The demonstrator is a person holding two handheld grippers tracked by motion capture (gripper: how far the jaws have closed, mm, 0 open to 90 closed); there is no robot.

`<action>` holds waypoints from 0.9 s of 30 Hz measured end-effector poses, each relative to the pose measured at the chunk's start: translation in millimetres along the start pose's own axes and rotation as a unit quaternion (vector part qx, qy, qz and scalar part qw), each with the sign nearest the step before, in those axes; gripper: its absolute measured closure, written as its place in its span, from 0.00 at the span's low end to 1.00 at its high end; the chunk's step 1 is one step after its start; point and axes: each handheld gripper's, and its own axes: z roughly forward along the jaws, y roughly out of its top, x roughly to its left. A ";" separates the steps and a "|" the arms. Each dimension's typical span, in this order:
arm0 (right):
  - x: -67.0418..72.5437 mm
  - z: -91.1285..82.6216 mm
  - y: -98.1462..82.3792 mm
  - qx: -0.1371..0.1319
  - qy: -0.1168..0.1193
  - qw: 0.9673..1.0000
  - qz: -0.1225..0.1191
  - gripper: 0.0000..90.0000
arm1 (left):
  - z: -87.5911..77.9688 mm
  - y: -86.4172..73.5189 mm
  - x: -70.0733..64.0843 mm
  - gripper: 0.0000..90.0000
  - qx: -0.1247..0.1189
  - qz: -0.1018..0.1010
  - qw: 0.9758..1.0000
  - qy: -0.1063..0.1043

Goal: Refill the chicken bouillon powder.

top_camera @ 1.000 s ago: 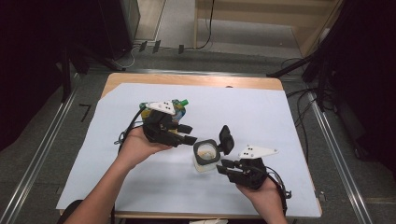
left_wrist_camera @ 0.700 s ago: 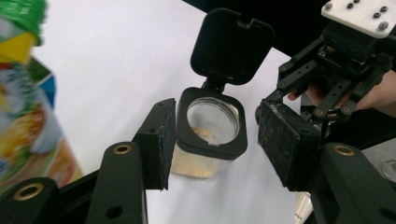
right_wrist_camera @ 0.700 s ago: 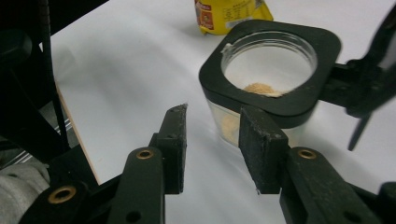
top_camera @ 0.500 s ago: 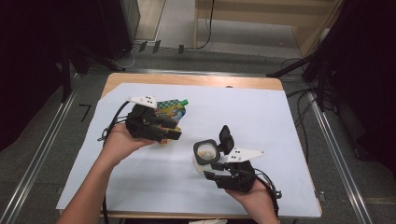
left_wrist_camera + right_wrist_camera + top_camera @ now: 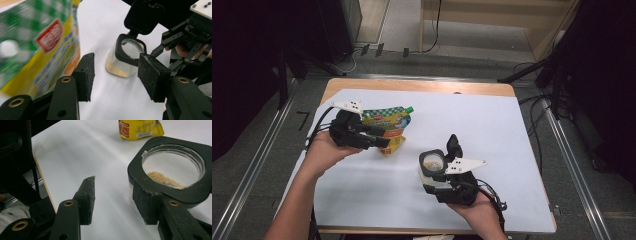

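Beyond, dark grey floor and black cabinets; nearer, wooden desk [image 5: 412, 86] under a broad white sheet [image 5: 492, 125].

Lay flat on the sheet toward the far left: green-checked, yellow-bottomed plastic refill pouch [image 5: 388, 126] with a green spout cap, long axis running across the desk, spout pointing right.

Hovered over the pouch's near edge: left tongs [image 5: 379, 137], spread wide, holding nothing; seen close beside the pouch [image 5: 37, 47] in the left gripper view, not around it.

Stood right of centre, well apart from the pouch: small clear plastic jar [image 5: 432, 165] with a black collar and a black flip lid hinged open and upright.

Held just short of the jar: right tongs [image 5: 436, 181], also wide and empty, one pad near the collar, contact unclear.

Inside the jar [image 5: 172, 173]: thin layer of tan granules, otherwise mostly empty.

Judged: pouch nearer the left hand, jar nearer the right.
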 end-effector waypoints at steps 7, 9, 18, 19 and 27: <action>0.0 3.2 1.2 0.005 0.001 1.000 -0.009 0.59 | -16.2 -8.7 10.0 0.54 0.000 -0.015 1.000 0.023; 0.3 4.0 1.6 0.004 0.003 1.000 -0.012 0.59 | -19.4 -11.3 13.0 0.54 0.002 -0.019 0.999 0.028; 1.9 5.6 1.1 0.008 0.005 1.000 -0.015 0.59 | -36.6 -22.0 25.8 0.54 0.009 -0.034 0.998 0.046; 1.9 6.0 1.1 0.009 0.006 1.000 -0.016 0.59 | -37.9 -22.9 27.0 0.54 0.009 -0.037 0.998 0.049; 4.3 12.5 3.9 0.011 0.011 1.000 -0.018 0.59 | -26.8 -21.9 39.8 0.57 0.018 -0.038 0.997 0.064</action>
